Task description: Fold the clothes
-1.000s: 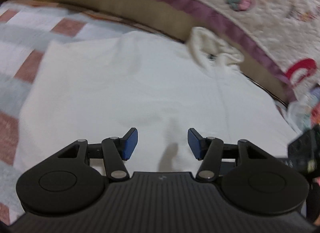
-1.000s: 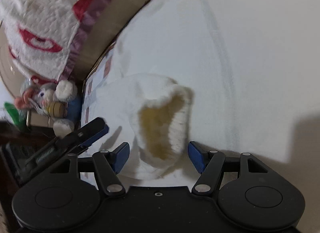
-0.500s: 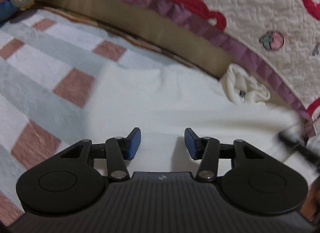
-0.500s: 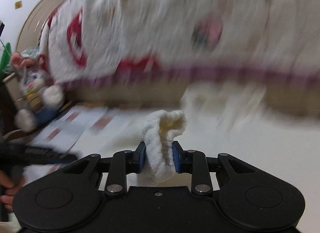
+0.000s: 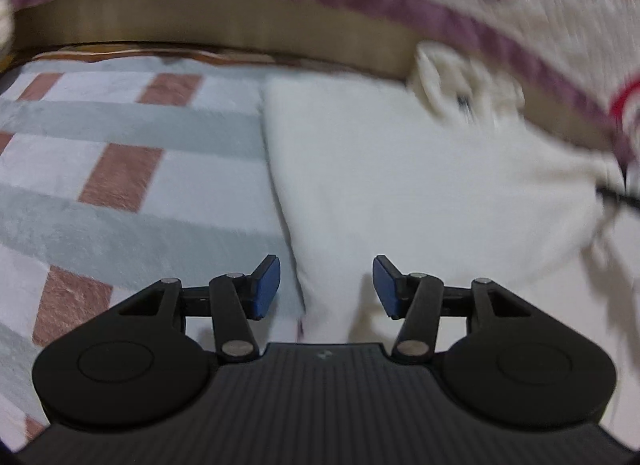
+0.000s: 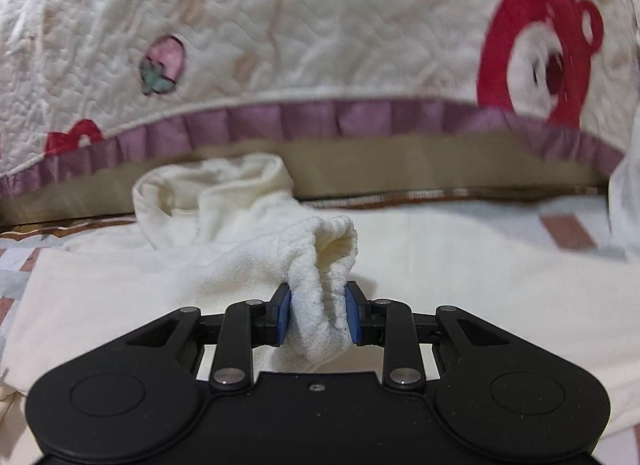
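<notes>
While the right tongs (image 6: 316, 315) are clamped on a fluffy white sleeve cuff (image 6: 320, 285), the left tongs (image 5: 326, 287) stand wide apart with nothing between their blue pads (image 5: 266, 285). The cuff is bunched upright between the right pads, its open end pointing up and away from the camera. It belongs to a white garment (image 6: 120, 293) that lies spread flat on a blanket (image 5: 120, 169) checked in pale grey, white and dusty pink. In the left wrist view, the garment's straight left edge (image 5: 276, 185) runs from the far side of the blanket down toward the gap of the open tongs, which hover just above that edge. At the garment's far end, its cream collar (image 6: 208, 193) sits crumpled against a tan band (image 6: 400, 163). Above that band hangs a quilted cream cover (image 6: 320, 25) with a purple ruffled trim (image 6: 320, 121), strawberry motifs and red bear faces. Parts of the left wrist view are blurred, especially toward the right side.
</notes>
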The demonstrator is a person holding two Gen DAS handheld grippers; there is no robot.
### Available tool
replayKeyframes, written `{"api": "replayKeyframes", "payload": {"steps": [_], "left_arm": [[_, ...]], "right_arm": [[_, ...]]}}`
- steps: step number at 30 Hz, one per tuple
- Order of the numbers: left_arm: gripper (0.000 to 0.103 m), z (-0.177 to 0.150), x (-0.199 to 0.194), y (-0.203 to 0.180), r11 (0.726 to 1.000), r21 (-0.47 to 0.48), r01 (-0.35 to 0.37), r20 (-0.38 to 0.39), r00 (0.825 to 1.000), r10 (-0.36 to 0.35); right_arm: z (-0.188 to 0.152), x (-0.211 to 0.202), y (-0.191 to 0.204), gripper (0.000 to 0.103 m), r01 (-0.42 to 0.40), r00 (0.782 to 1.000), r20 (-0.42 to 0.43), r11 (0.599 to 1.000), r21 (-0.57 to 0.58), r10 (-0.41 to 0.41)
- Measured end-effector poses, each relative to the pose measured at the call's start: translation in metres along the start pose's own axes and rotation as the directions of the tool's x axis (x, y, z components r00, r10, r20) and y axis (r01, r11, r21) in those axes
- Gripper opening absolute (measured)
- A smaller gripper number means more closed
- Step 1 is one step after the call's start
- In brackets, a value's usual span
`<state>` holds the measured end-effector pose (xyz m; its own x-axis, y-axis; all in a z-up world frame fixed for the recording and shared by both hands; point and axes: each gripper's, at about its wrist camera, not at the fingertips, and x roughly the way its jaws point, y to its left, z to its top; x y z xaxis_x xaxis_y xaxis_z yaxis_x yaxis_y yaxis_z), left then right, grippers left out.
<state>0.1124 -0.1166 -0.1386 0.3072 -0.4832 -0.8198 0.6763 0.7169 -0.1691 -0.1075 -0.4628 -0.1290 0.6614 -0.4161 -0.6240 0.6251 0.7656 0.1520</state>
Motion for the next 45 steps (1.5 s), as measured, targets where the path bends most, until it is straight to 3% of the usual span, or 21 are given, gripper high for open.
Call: {"api": "replayKeyframes", "payload": {"steps": [5,8,12,15,17,19,23,28,34,40,43,45], "left_arm": [[0.053,-0.013,0.012,-0.019,0.993,0.115,0.001,-0.058,0.998,0.006],[0.055,-0.014,0.013,-0.027,0.985,0.169,-0.038,-0.038,0.998,0.045],[0.054,-0.013,0.017,-0.027,0.981,0.165,-0.101,0.016,0.995,0.100],[0.046,-0.011,0.009,-0.014,0.976,0.144,-0.164,0.067,0.985,0.156],[0.045,-0.009,-0.003,0.010,0.988,0.025,-0.155,0.087,0.984,0.153],[0.045,-0.011,-0.009,0.035,0.987,-0.096,-0.133,0.086,0.986,0.141],[0.041,-0.015,0.001,0.045,0.975,-0.144,-0.168,0.023,0.985,0.173],[0.039,-0.015,0.001,0.038,0.972,-0.122,-0.201,0.030,0.978,0.206],[0.039,-0.013,0.002,0.035,0.974,-0.111,-0.198,0.013,0.980,0.201],[0.041,-0.014,0.001,0.032,0.975,-0.092,-0.203,-0.007,0.979,0.203],[0.043,-0.015,-0.004,0.027,0.992,-0.029,-0.122,-0.054,0.991,0.120],[0.045,-0.017,-0.015,0.032,0.998,-0.054,-0.014,-0.047,0.999,0.011]], "right_arm": [[0.010,-0.007,0.002,0.033,-0.066,0.997,0.036,0.998,0.010,0.065],[0.023,-0.015,0.003,0.033,-0.125,0.990,0.069,0.992,0.031,0.122],[0.043,-0.025,0.004,0.033,-0.210,0.974,0.110,0.974,0.087,0.200],[0.053,-0.040,0.008,0.033,-0.260,0.952,0.192,0.961,0.094,0.239],[0.053,-0.052,0.016,0.033,-0.293,0.929,0.257,0.953,0.074,0.266],[0.047,-0.059,0.029,0.033,-0.309,0.918,0.264,0.951,0.014,0.294],[0.027,-0.048,0.045,0.033,-0.273,0.945,0.170,0.960,-0.065,0.280],[0.004,-0.029,0.032,0.033,-0.208,0.976,0.067,0.978,-0.003,0.208],[-0.022,-0.021,0.017,0.033,-0.133,0.991,-0.029,0.991,0.032,0.134],[-0.041,-0.009,0.014,0.033,-0.086,0.987,-0.134,0.996,0.011,0.087],[-0.045,-0.007,0.015,0.033,-0.073,0.986,-0.153,0.997,-0.025,0.068],[-0.045,-0.006,0.014,0.033,-0.076,0.985,-0.160,0.997,-0.033,0.070]]}}
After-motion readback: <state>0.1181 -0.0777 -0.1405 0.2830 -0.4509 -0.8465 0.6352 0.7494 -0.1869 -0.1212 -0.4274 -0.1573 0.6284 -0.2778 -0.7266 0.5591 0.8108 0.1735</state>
